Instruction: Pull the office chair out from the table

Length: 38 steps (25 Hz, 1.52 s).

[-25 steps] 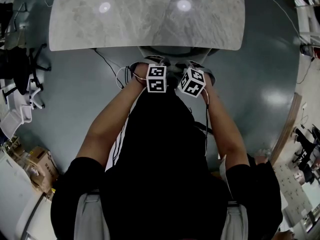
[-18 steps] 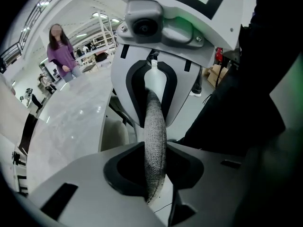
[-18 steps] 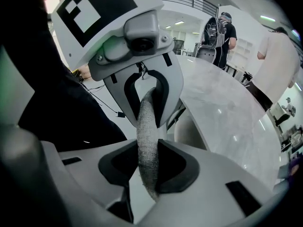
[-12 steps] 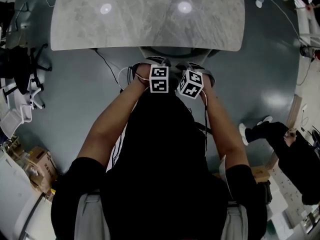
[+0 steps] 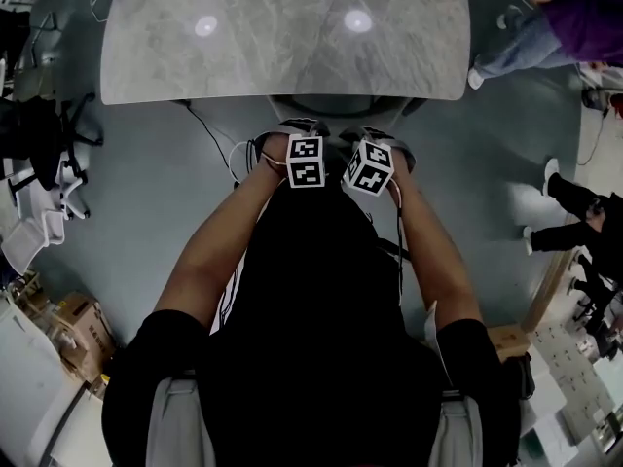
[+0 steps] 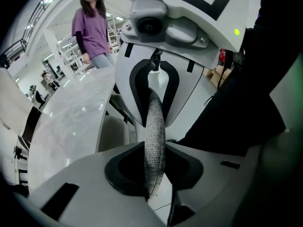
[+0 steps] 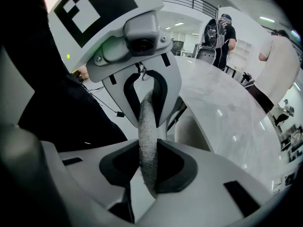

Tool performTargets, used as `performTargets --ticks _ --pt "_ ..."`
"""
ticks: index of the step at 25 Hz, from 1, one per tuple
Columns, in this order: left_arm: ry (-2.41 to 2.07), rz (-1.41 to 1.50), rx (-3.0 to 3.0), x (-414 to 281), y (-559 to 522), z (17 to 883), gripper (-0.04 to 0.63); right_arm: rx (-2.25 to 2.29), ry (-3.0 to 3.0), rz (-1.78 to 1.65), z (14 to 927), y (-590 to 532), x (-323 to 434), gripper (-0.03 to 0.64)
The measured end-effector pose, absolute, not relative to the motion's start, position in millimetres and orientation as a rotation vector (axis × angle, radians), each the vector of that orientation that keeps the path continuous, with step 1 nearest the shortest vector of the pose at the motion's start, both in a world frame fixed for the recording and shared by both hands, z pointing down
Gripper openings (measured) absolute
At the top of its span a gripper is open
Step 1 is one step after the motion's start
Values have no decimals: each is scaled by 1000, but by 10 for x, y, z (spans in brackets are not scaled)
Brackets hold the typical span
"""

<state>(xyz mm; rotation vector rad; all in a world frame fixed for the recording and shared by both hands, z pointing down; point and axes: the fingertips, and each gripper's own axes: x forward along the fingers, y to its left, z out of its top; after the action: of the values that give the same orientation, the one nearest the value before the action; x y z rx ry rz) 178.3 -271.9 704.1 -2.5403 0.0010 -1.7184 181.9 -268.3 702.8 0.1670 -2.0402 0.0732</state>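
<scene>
My left hand-held gripper [image 6: 154,167] and right hand-held gripper [image 7: 149,167] clamp onto the office chair [image 5: 341,107] at the marble bench [image 5: 282,37].

Both pairs of jaws have just been closing, and each now pinches the grey fabric edge of the chair's back. The chair sits tucked under the bench's near edge, just ahead of my hands. A person in purple [image 5: 569,22], out of view a second ago, now stands by the bench's far right corner. A black cable [image 5: 206,125] trails on the floor left of the chair.
</scene>
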Motion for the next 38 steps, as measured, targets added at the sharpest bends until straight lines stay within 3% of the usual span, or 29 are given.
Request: performTargets --ticks 38 --pt "-60 -1711 -2576 1626 -1826 6923 87 221 -2016 198 6942 -1791 1668 95"
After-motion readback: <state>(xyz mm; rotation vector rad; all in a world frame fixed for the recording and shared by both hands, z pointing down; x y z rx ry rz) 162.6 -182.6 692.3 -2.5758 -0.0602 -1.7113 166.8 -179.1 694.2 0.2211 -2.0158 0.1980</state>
